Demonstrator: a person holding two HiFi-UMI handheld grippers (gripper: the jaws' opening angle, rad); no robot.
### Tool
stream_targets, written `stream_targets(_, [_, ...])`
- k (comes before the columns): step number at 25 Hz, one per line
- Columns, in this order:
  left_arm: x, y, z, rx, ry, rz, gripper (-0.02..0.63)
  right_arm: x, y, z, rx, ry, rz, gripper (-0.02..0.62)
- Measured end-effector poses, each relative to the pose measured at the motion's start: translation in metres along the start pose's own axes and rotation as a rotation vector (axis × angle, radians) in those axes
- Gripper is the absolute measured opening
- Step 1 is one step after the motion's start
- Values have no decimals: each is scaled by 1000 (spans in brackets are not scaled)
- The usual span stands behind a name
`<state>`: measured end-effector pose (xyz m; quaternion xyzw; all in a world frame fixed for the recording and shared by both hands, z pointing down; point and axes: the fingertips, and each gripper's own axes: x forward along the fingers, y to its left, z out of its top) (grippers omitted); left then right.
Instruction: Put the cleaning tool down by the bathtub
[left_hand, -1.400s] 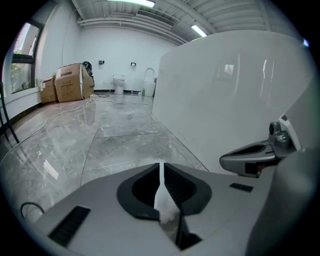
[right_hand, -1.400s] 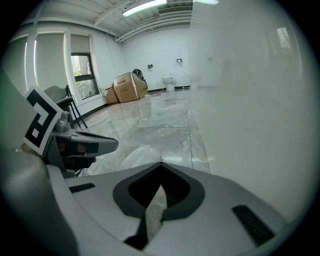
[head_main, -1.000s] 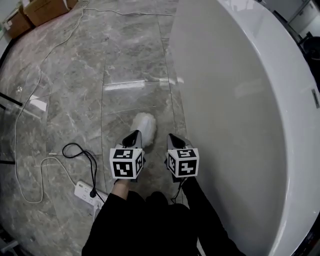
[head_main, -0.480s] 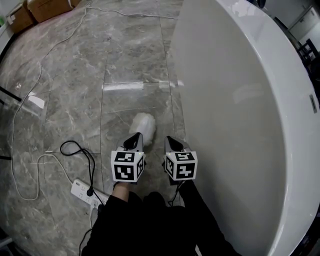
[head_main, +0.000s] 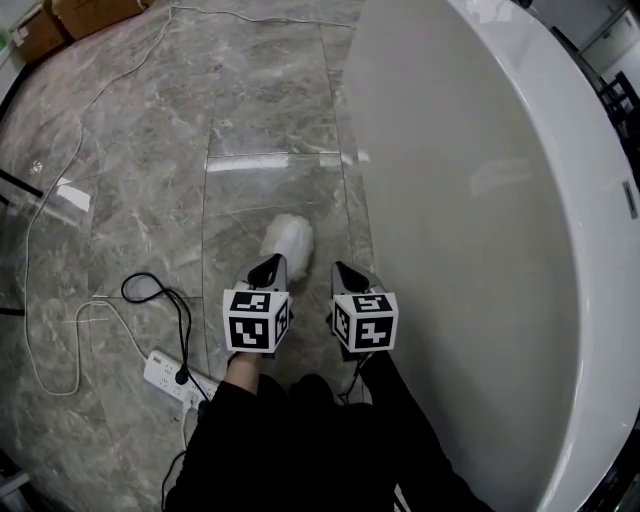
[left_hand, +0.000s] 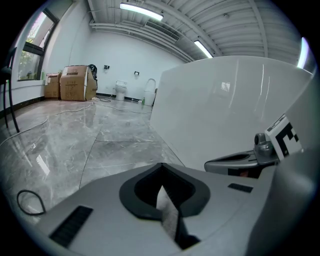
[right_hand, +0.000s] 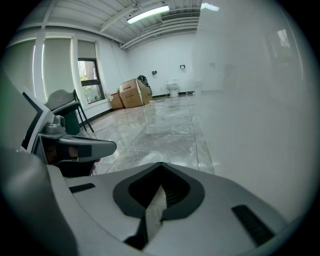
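The cleaning tool (head_main: 288, 240), a white fluffy pad, lies on the grey marble floor close beside the white bathtub (head_main: 470, 200). My left gripper (head_main: 267, 264) hovers just behind it, jaws shut and empty; neither gripper view shows the tool. My right gripper (head_main: 344, 270) is alongside, nearer the tub wall, its jaws also shut with nothing between them. In the left gripper view the closed jaws (left_hand: 161, 165) point along the floor by the tub (left_hand: 225, 115). The right gripper view shows its closed jaws (right_hand: 160, 164) and the left gripper (right_hand: 75, 146) at the left.
A white power strip (head_main: 168, 376) with a black cord (head_main: 160, 298) lies on the floor at the lower left. A thin white cable (head_main: 35, 300) loops across the tiles. Cardboard boxes (head_main: 90, 15) stand far off at the top left.
Only the head camera has shifted slightly. Both grippers and the cleaning tool stay where they were.
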<state>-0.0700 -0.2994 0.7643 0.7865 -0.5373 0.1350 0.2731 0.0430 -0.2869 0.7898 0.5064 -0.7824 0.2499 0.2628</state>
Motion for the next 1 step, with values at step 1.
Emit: stream_targets(1, [1, 1, 0, 0, -1, 1, 8, 1, -1, 0, 2, 0, -1, 0])
